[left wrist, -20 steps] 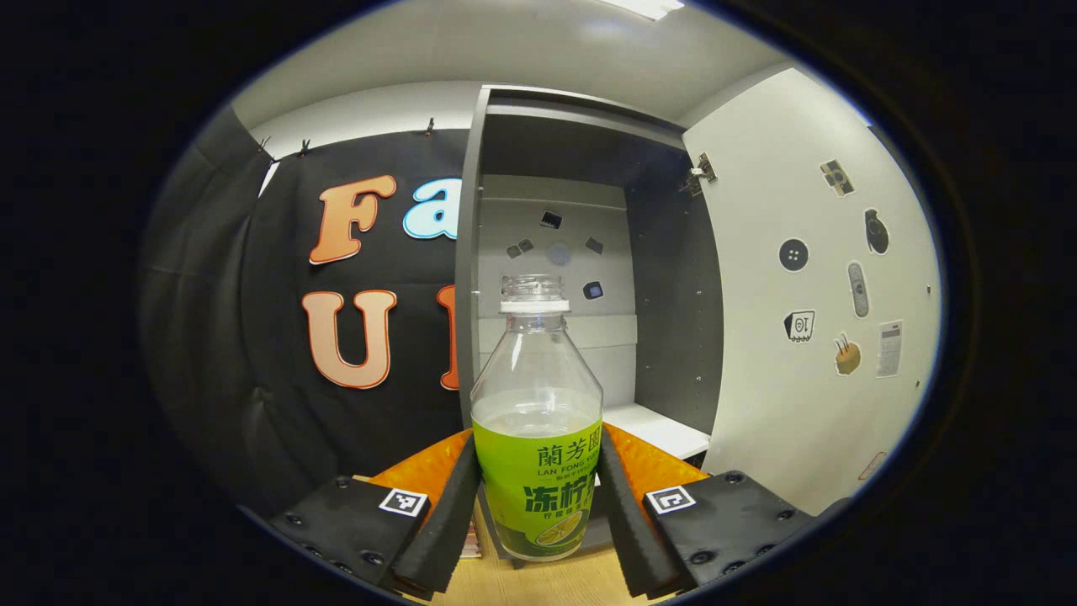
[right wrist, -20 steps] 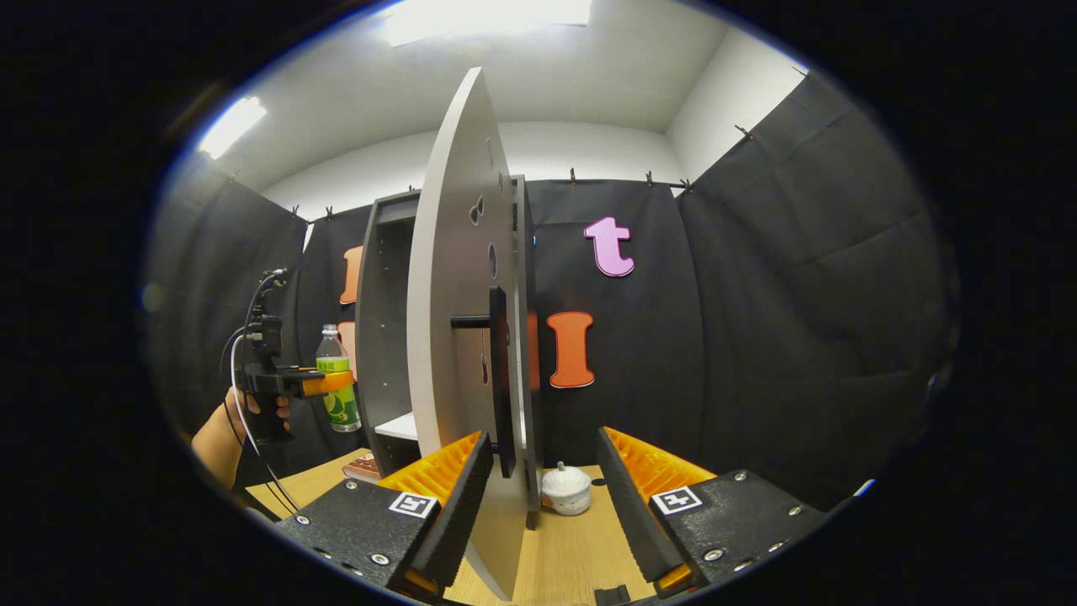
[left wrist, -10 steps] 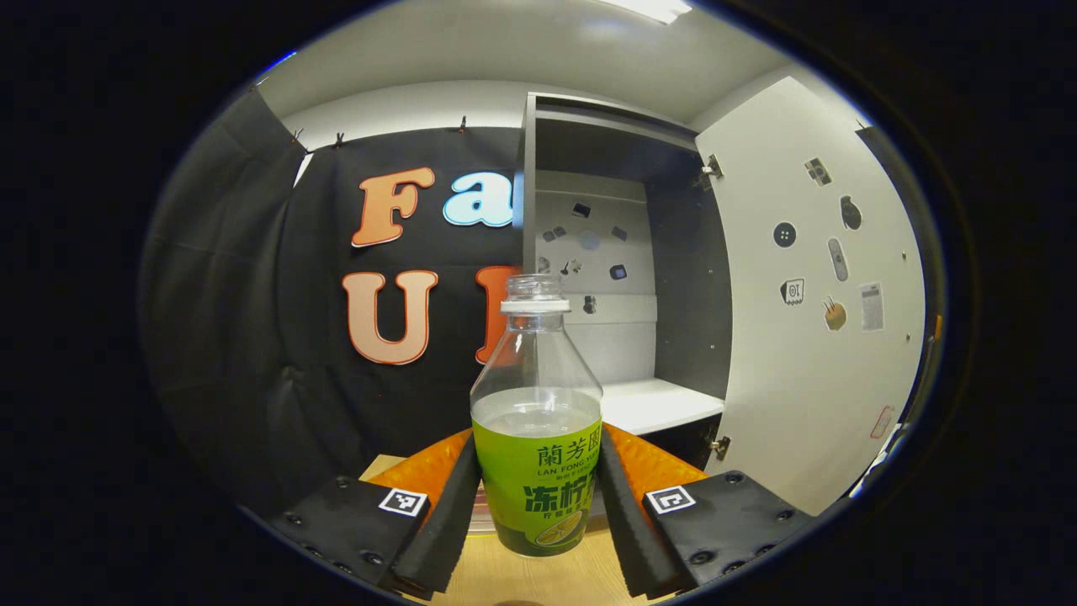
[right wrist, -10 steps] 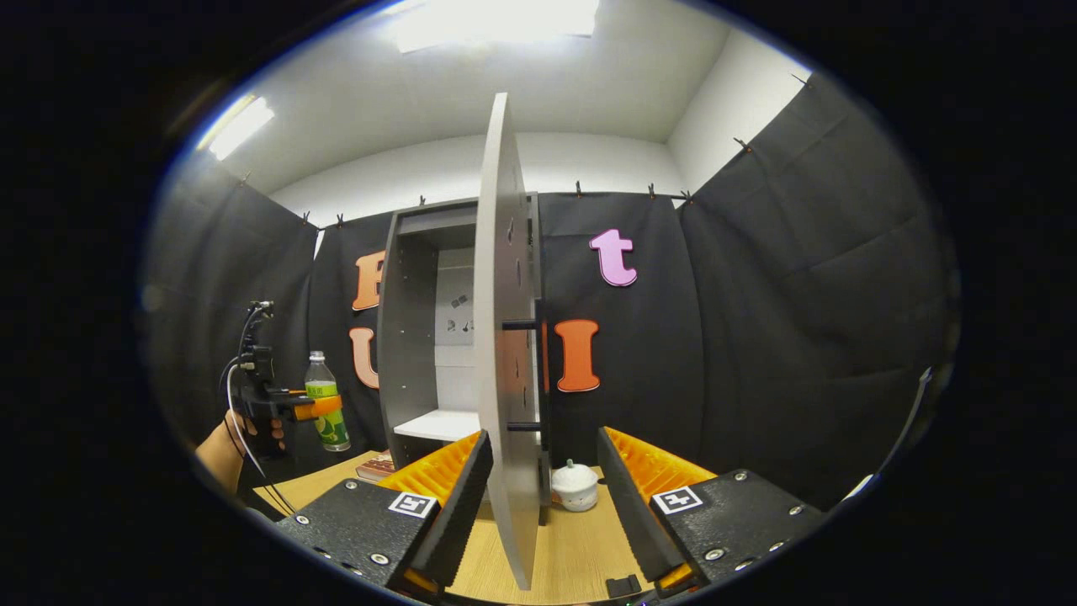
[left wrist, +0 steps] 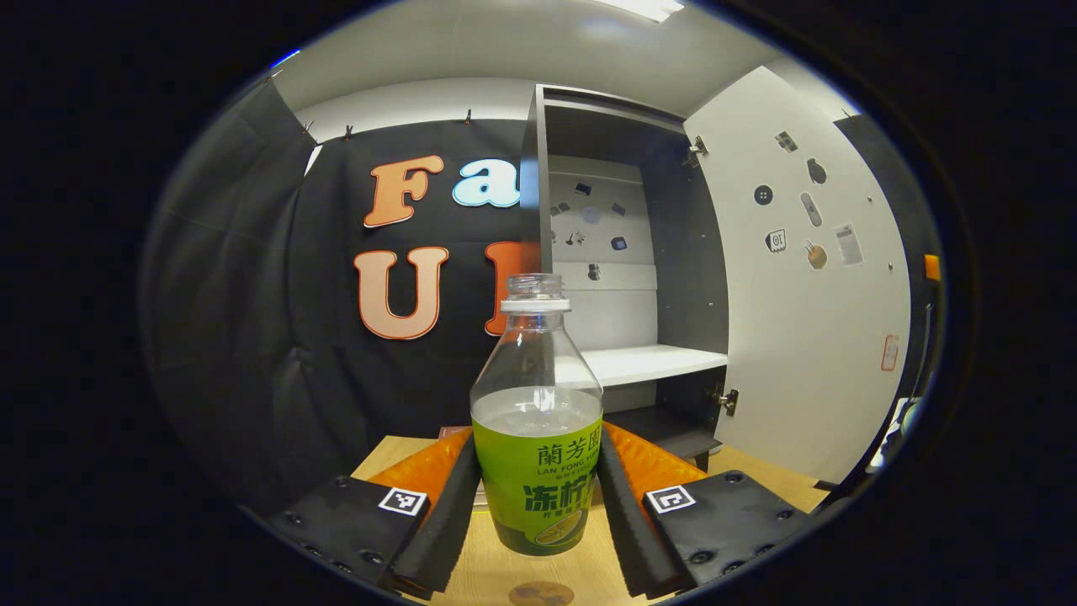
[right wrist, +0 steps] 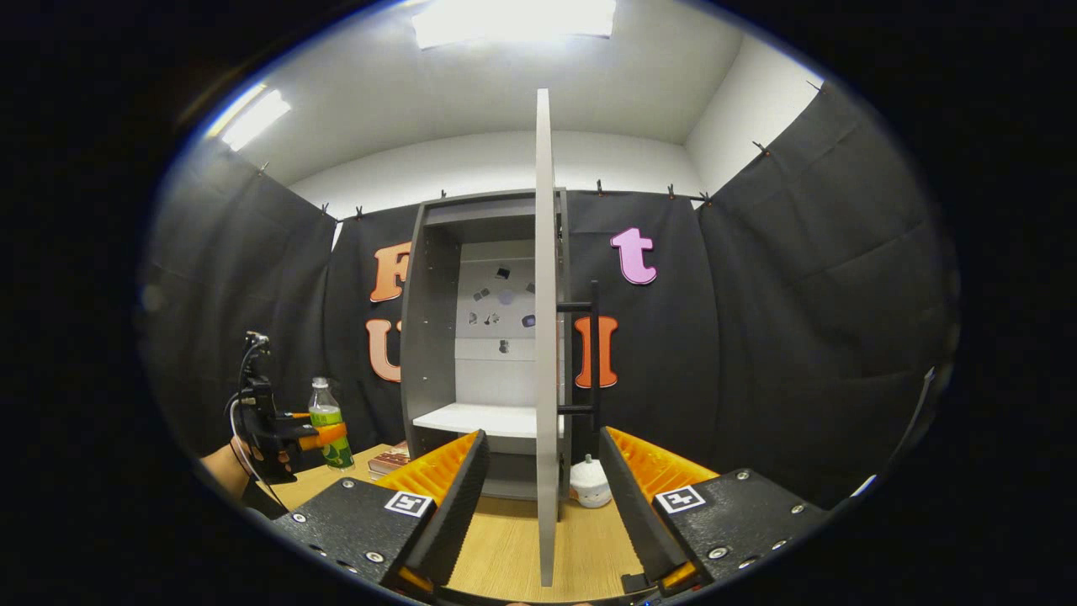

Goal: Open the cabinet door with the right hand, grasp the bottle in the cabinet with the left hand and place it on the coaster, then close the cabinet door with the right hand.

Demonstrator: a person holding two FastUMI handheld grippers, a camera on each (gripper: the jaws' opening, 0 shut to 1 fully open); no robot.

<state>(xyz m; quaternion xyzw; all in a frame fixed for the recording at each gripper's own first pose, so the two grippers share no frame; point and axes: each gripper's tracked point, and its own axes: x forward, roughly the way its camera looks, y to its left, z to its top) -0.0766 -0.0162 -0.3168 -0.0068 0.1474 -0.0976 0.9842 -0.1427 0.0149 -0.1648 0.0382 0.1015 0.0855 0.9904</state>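
bottle point(left wrist: 537, 421): upright, long axis vertical, neck up
left tool point(left wrist: 537, 497): clamped on the bottle's label
right tool point(right wrist: 538, 497): spread wide, holding nothing

Coaster point(left wrist: 541, 593) cut off by btm edge

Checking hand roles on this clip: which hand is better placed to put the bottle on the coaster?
Left. Its tool grips the bottle above the table, with the coaster just below. The right tool is open, astride the edge of the open door, so it likely suits closing afterwards.
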